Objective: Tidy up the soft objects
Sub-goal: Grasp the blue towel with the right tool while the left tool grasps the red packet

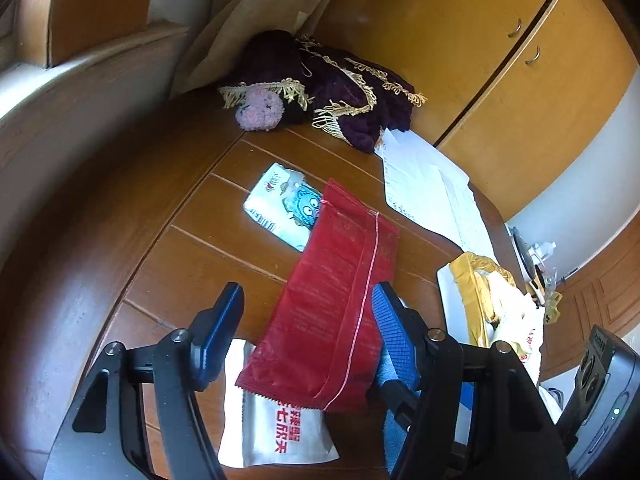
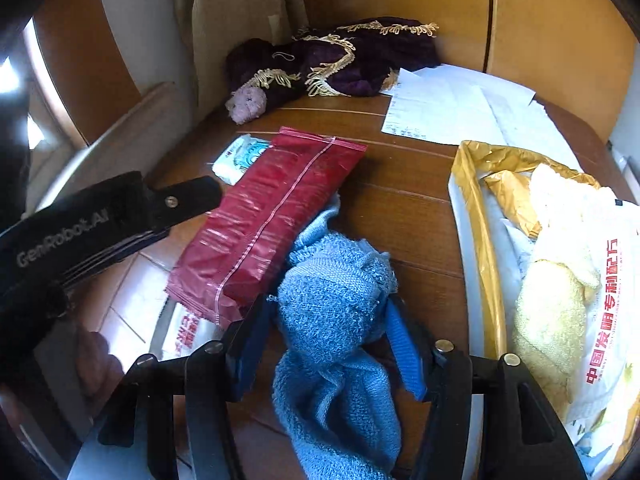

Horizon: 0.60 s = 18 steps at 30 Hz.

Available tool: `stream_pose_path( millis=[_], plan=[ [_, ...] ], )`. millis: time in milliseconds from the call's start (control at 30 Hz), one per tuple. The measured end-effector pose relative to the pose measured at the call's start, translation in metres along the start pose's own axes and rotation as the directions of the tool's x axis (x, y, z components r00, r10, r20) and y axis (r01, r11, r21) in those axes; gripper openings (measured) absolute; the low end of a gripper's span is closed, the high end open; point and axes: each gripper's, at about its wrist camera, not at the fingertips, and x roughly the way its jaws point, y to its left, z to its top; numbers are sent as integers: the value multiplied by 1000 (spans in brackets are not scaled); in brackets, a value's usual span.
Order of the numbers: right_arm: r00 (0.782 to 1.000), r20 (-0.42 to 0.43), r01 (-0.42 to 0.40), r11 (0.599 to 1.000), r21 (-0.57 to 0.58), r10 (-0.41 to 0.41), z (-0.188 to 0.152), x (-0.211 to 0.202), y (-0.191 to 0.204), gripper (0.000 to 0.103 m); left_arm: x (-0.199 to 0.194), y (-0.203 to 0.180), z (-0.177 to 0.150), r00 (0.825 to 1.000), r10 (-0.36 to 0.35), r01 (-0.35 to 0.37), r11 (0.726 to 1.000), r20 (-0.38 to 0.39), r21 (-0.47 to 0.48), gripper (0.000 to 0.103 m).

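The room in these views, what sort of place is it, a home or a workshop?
Most likely a home, perhaps a bedroom or living room. A wooden table stands in a corner by a beige curtain and yellow cabinet doors, strewn with a fringed purple cloth and papers.

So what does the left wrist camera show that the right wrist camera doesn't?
Only the left wrist view shows the cupboard handles and the open left gripper over the red packet. Only the right wrist view shows the right gripper shut on the blue towel, and the yellow towel. Both show the red packet, purple cloth and papers.
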Motion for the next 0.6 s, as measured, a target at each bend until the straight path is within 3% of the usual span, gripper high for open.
stream_pose_path(
  millis=[200, 333, 600],
  plan=[
    [999, 12, -45, 998, 47, 44, 2, -7, -11, 37, -4, 4, -1, 1000, 0, 0, 1000, 0, -26, 66],
    [991, 97, -107, 987, 121, 95, 4, -36, -27, 37, -5, 2, -3, 1000, 9, -9, 1000, -2, -14, 66],
    [938, 284, -261, 942, 211, 197, 5, -99, -82, 37, 5, -12, -5, 999, 45, -44, 998, -23, 54, 66]
  ],
)
